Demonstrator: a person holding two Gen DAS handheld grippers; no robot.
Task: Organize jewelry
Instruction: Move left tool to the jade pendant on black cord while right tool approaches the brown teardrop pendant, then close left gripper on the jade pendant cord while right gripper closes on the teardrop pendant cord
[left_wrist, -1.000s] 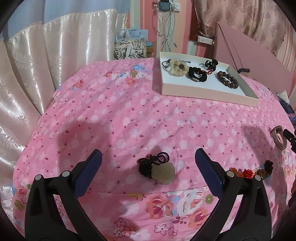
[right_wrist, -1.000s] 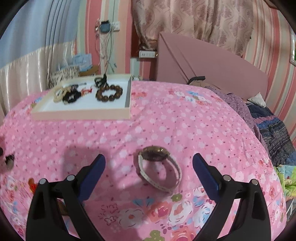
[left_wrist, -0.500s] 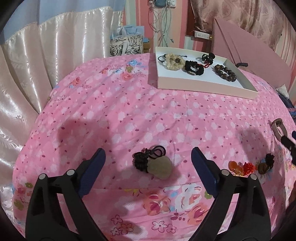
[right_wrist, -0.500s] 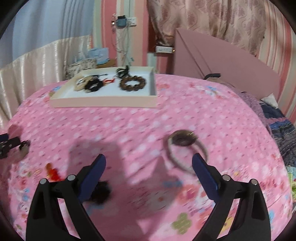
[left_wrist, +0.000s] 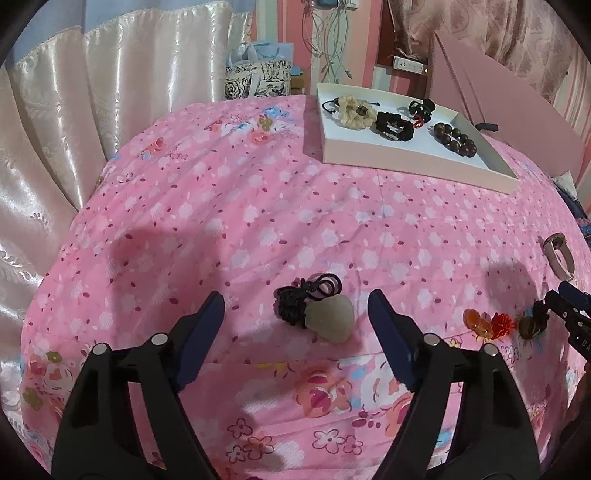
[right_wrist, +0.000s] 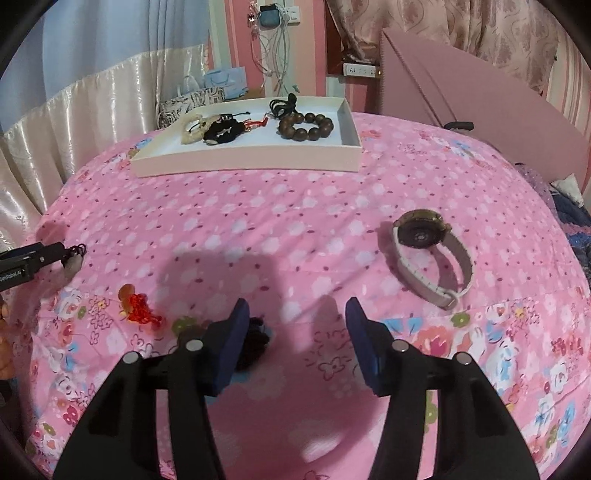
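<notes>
Near the front edge of the pink floral bedspread (left_wrist: 258, 206): pale stone pendant (left_wrist: 328, 319) with black knotted cord, lying flat between the spread fingers of the left gripper (left_wrist: 295, 325), untouched. Left claw released, jaws wide. Further right along the same edge, orange-and-red charm string (left_wrist: 491, 324), its dark end right at the tip of the right gripper (right_wrist: 293, 334). Right claw also released, holding nothing; black tassel end of that string just beside its left finger (right_wrist: 236, 332). Wristwatch (right_wrist: 430, 254) with pale strap on its side toward the right edge, well apart from both claws. Toward the far edge, white tray (right_wrist: 243, 160) carrying a wooden bead bracelet (right_wrist: 306, 125), black scrunchie and cream scrunchie.
</notes>
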